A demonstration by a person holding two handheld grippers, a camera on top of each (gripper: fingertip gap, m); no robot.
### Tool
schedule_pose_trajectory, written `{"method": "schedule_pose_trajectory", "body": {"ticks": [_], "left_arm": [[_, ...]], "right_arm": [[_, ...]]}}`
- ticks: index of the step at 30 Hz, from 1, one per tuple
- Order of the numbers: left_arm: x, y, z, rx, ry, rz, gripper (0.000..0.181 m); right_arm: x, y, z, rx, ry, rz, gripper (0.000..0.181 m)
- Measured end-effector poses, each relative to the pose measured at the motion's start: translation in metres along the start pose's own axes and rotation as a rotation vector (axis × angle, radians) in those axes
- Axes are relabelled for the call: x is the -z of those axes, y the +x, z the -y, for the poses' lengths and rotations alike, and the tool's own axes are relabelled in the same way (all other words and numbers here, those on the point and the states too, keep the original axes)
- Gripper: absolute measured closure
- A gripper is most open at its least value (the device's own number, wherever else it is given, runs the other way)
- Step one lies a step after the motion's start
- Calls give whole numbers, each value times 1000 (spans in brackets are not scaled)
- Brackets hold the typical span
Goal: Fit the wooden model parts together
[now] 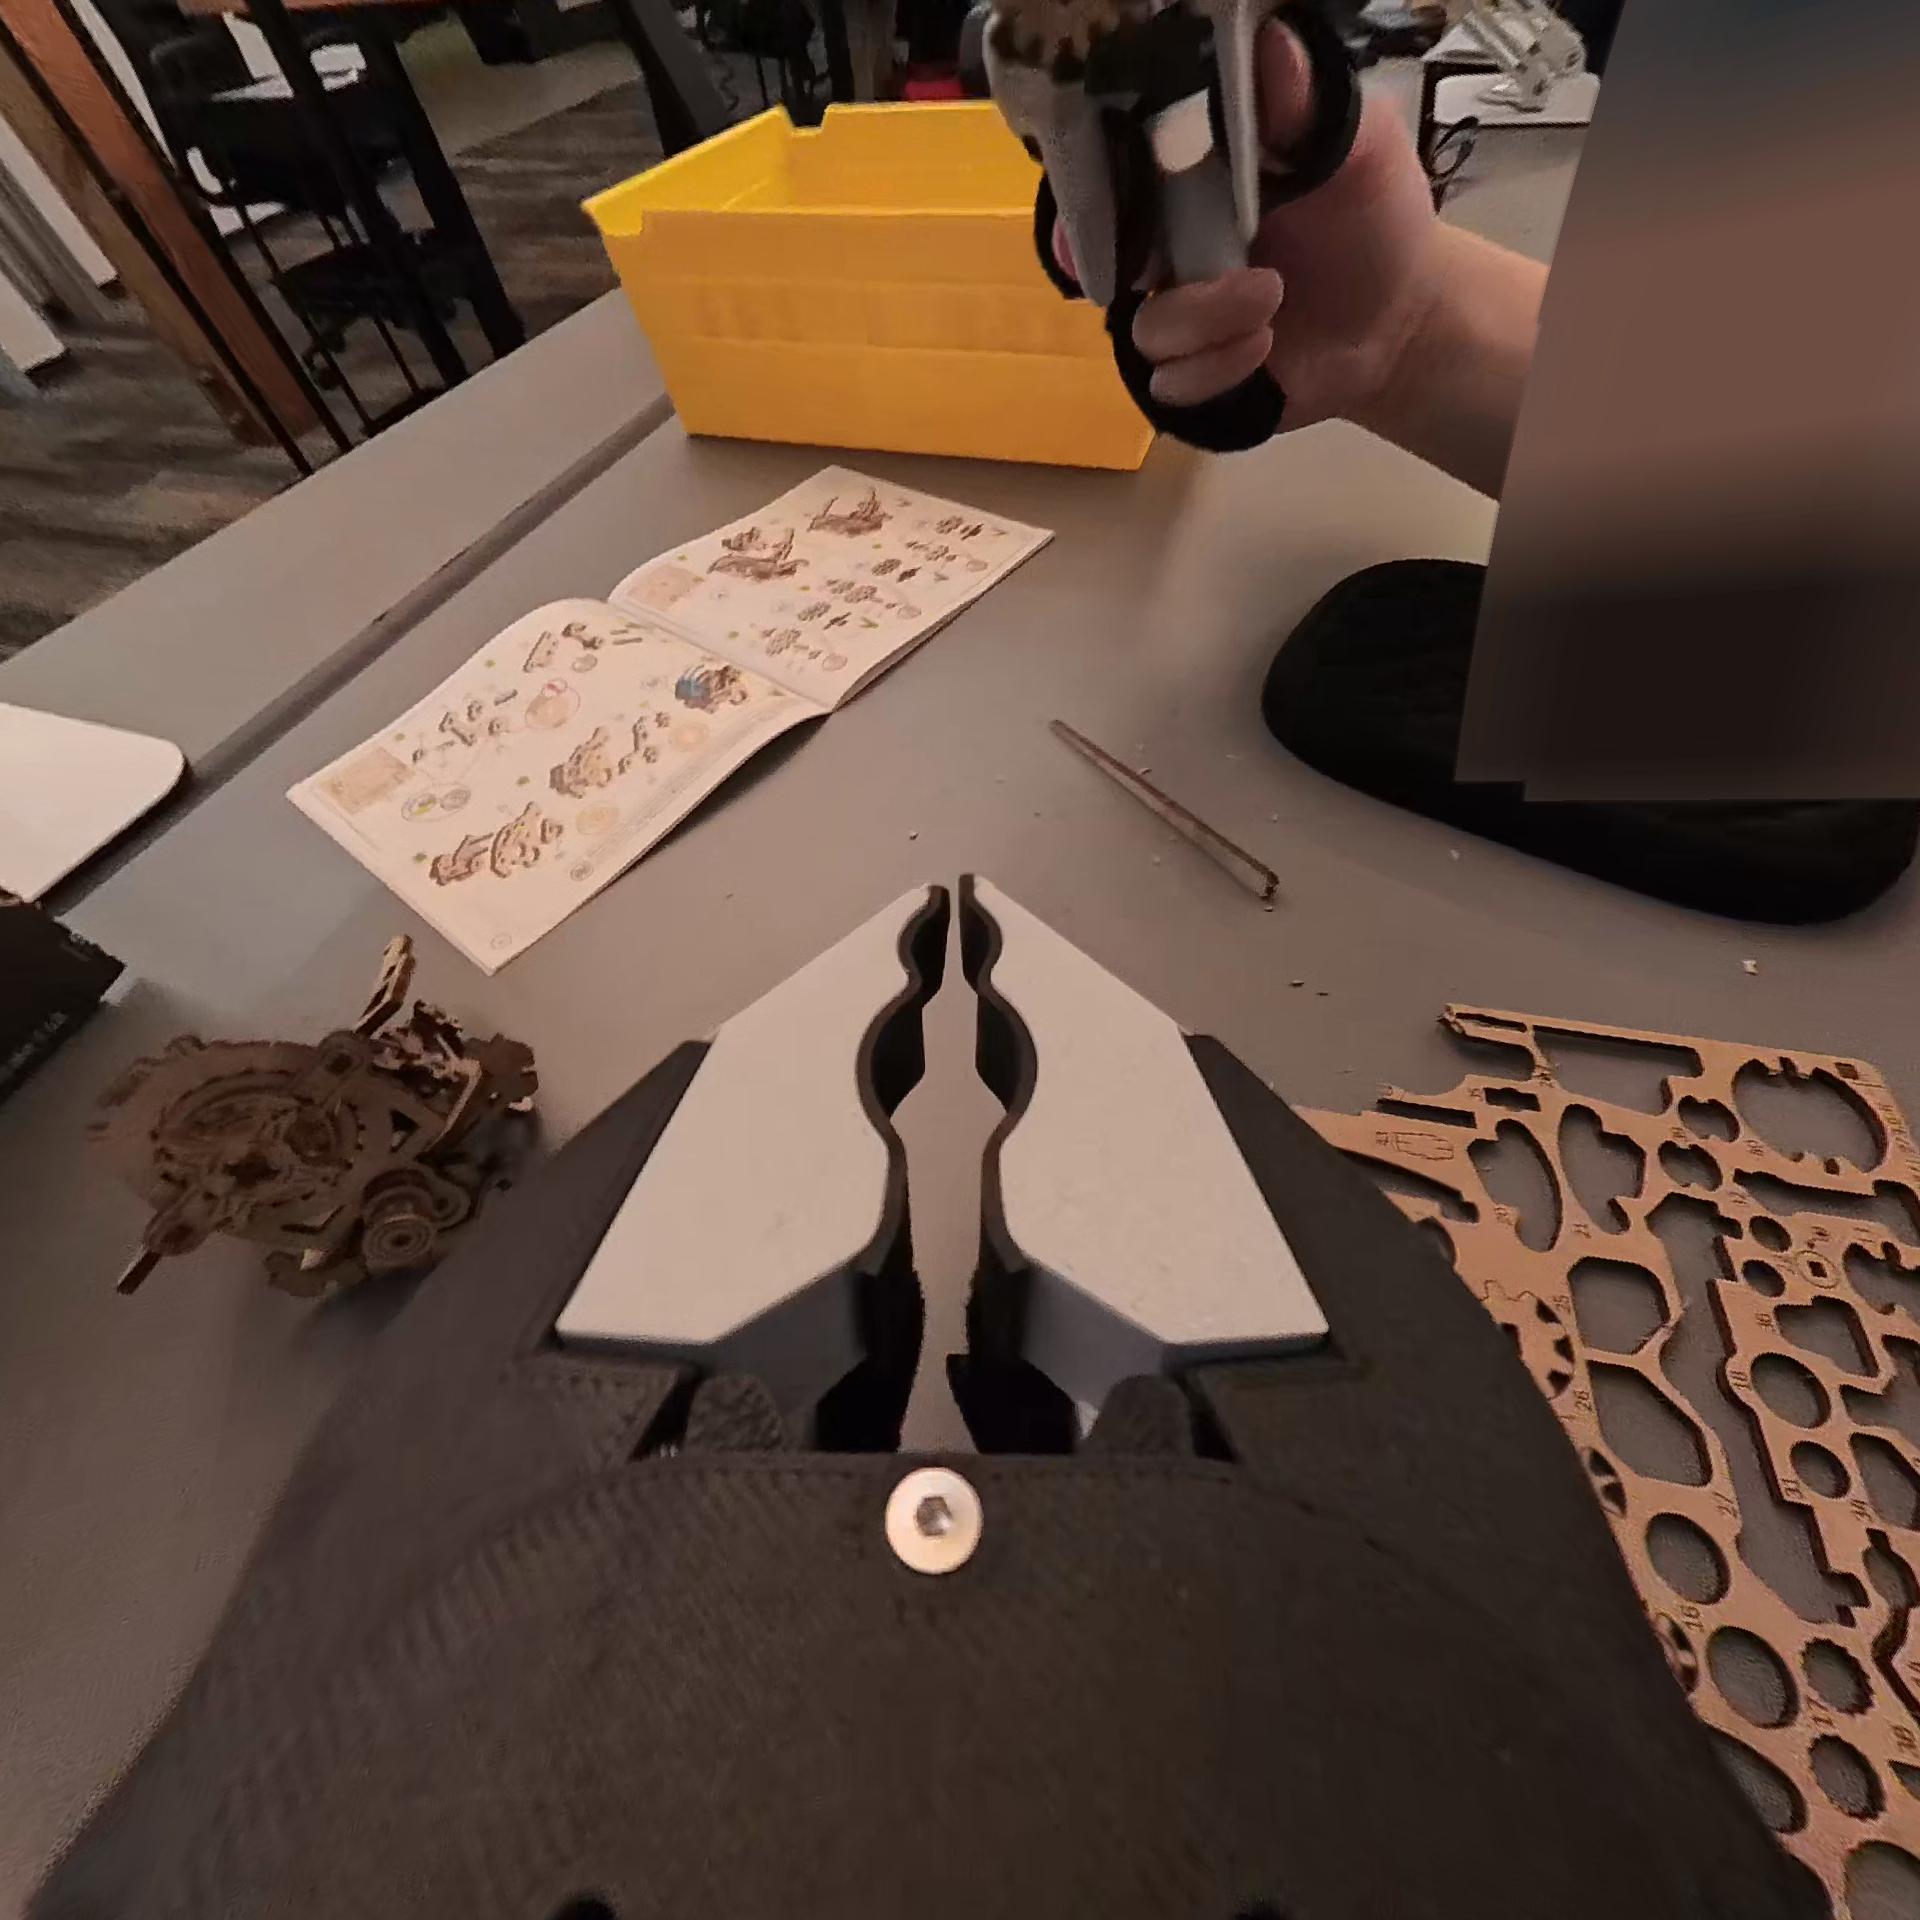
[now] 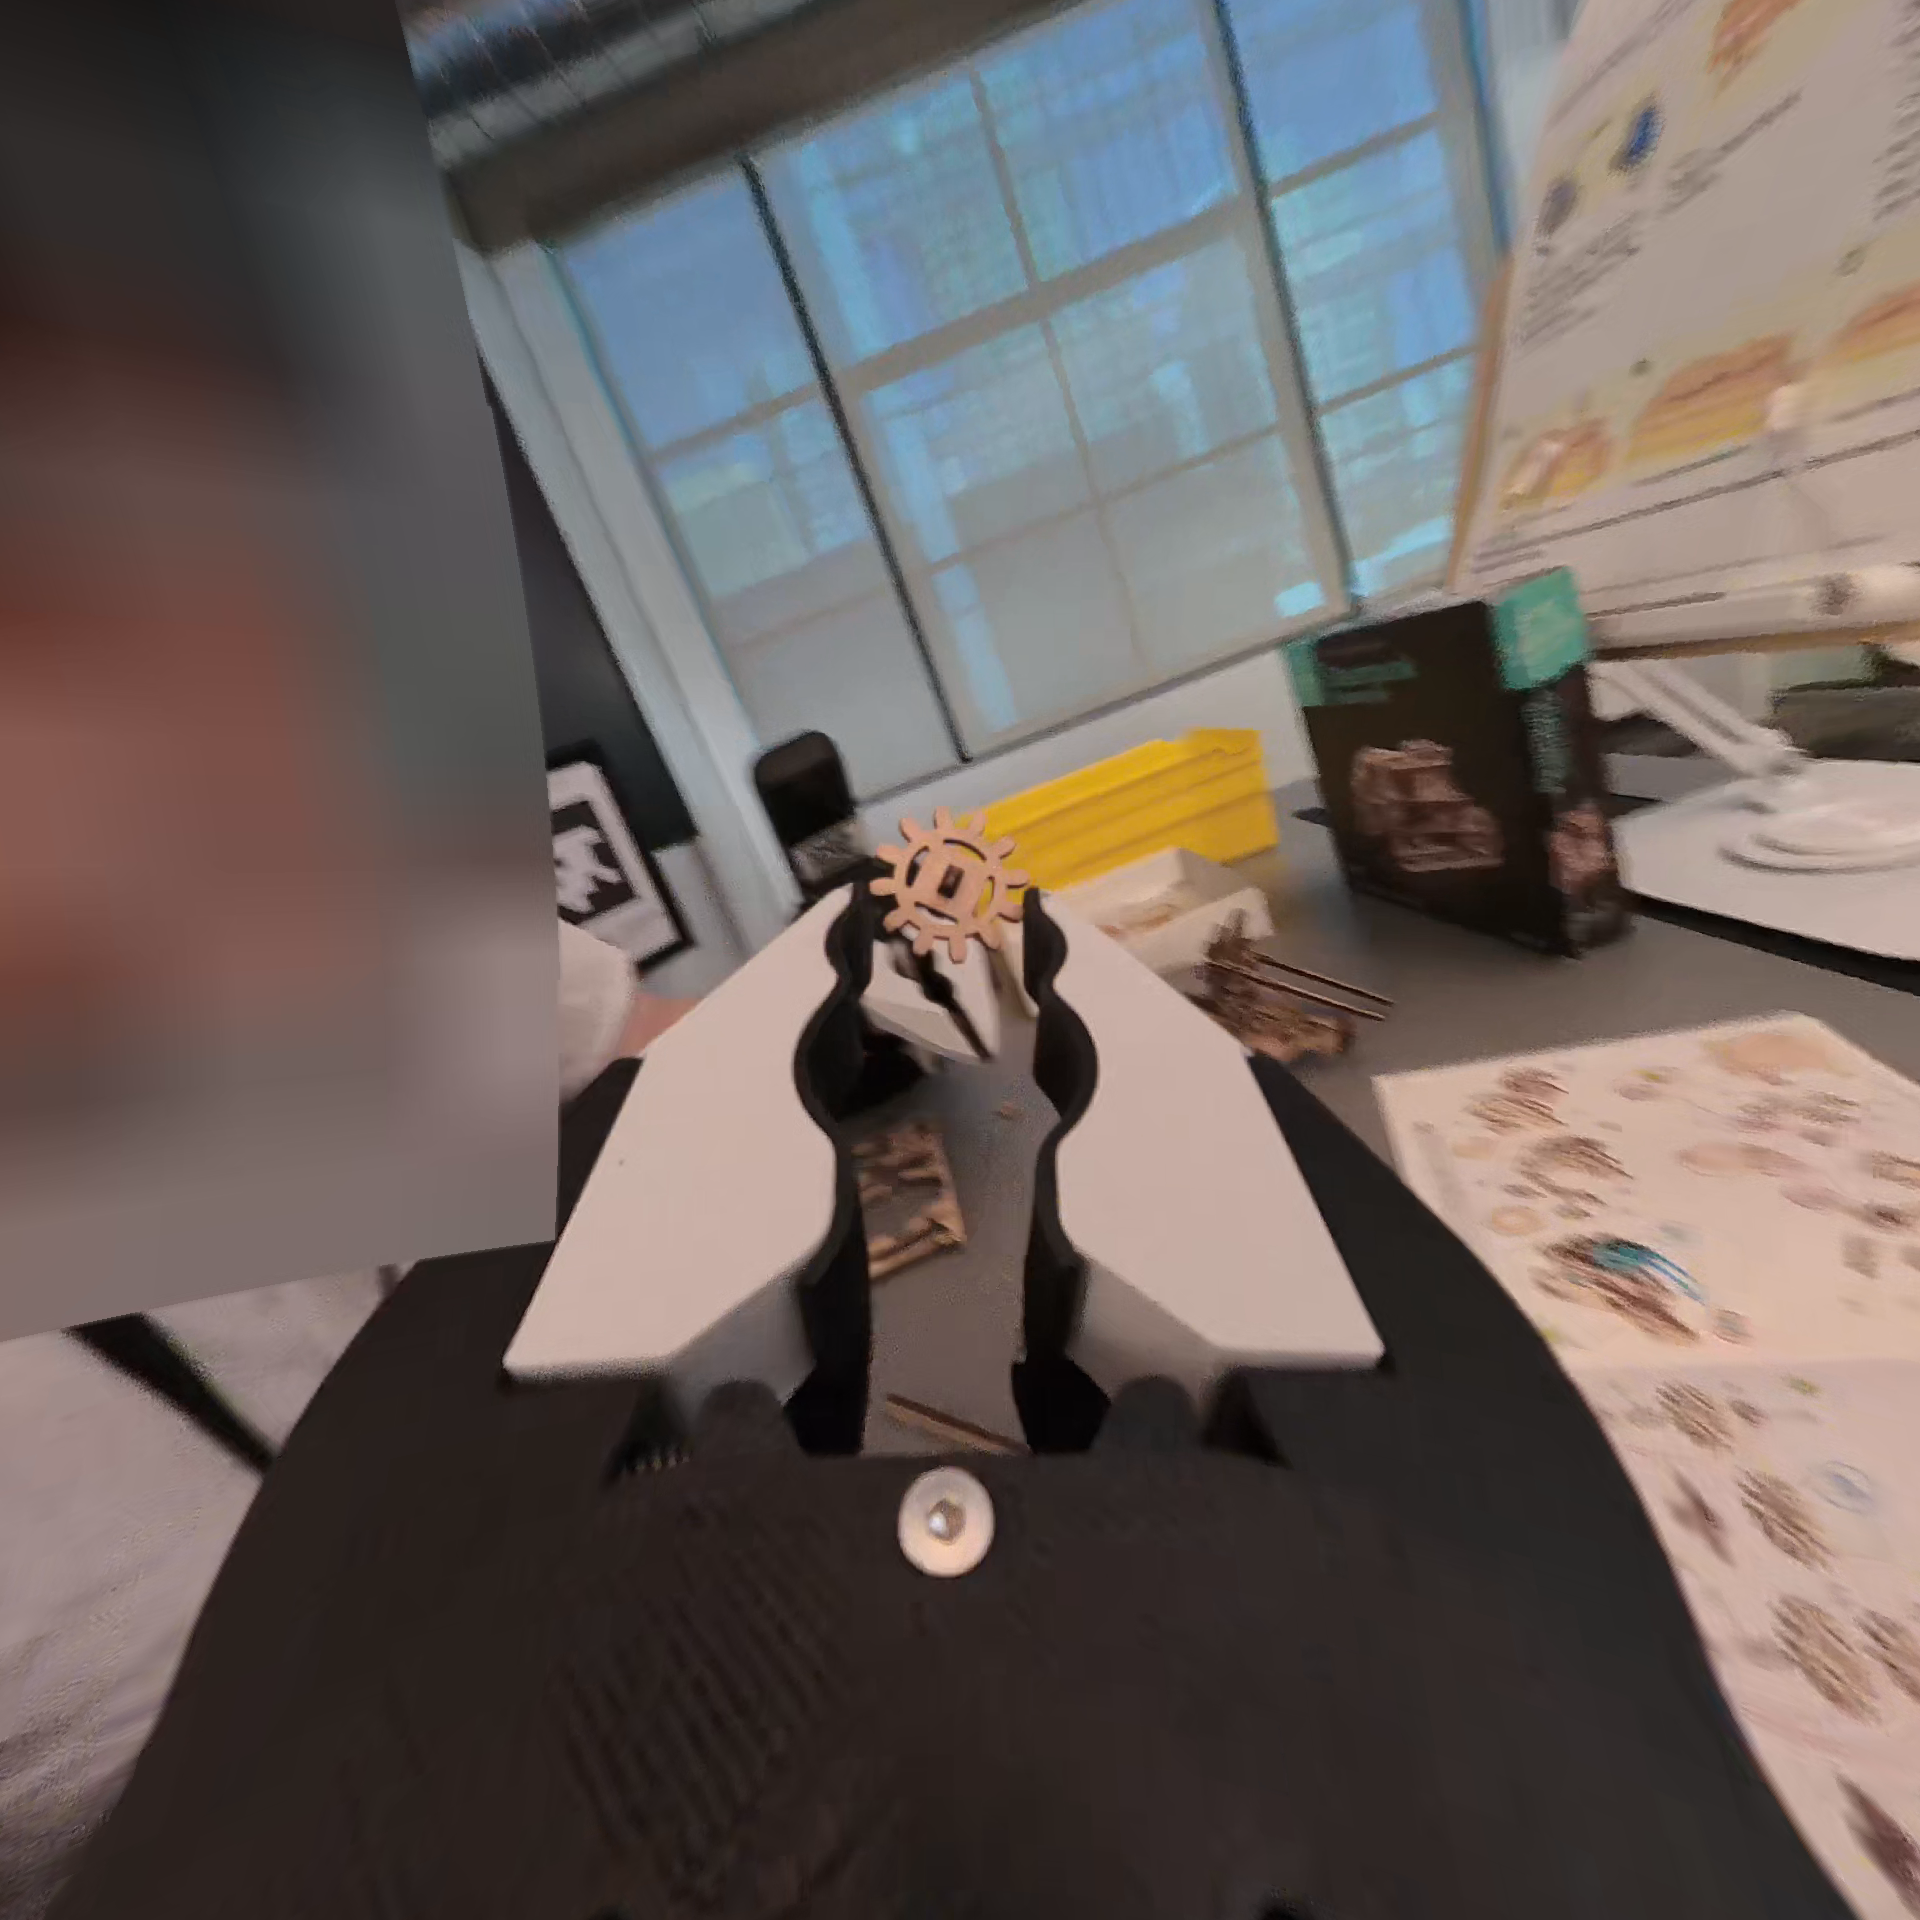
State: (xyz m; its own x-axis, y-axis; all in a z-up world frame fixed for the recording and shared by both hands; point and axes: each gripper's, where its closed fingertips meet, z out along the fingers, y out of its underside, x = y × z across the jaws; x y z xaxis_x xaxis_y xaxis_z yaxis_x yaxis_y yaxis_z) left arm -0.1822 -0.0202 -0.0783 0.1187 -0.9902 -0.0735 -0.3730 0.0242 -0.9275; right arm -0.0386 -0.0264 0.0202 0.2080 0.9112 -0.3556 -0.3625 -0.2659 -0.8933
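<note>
My right gripper is shut on a small wooden gear with a square centre hole, held up in the air between the fingertips. The same gripper shows in the left wrist view at the top, in a person's hand, high above the table. My left gripper is shut and empty, low over the grey table. A dark, partly built wooden model lies to its left. A punched-out wooden parts sheet lies to its right.
An open instruction booklet lies ahead of the left gripper, also in the right wrist view. A thin wooden rod lies to the right of it. A yellow bin stands behind. A dark product box stands on the table. My hands' fingertips stand some 20 cm from each other.
</note>
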Motion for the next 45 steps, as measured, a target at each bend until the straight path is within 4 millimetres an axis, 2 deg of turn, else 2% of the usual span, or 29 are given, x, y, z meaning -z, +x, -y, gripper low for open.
{"method": "schedule_pose_trajectory", "body": {"ticks": [3,6,9,11,14,18,24,33,45], "left_arm": [[1,-9,-11,-26,-69,42,181],[14,-30,-15,-131,-135,142,178],[35,-52,-30,-149,-249,173,168],[47,-56,-42,-98,-302,117,164],[58,-57,-60,-28,-394,65,156],[61,-53,-72,-14,-470,53,147],[55,-63,-77,74,-459,86,142],[50,-56,-80,55,-474,59,146],[50,-60,-79,59,-456,73,149]], "right_arm": [[1,20,-19,63,-115,-127,155],[0,39,-43,132,-252,-237,155],[-9,49,-77,239,-456,-317,154],[-21,54,-107,323,-626,-371,154],[-45,41,-154,439,-844,-324,154],[-49,40,-191,503,-1007,-291,153],[-52,38,-194,519,-1007,-270,153],[-53,37,-193,516,-981,-246,153],[-51,32,-192,480,-963,-201,153]]}}
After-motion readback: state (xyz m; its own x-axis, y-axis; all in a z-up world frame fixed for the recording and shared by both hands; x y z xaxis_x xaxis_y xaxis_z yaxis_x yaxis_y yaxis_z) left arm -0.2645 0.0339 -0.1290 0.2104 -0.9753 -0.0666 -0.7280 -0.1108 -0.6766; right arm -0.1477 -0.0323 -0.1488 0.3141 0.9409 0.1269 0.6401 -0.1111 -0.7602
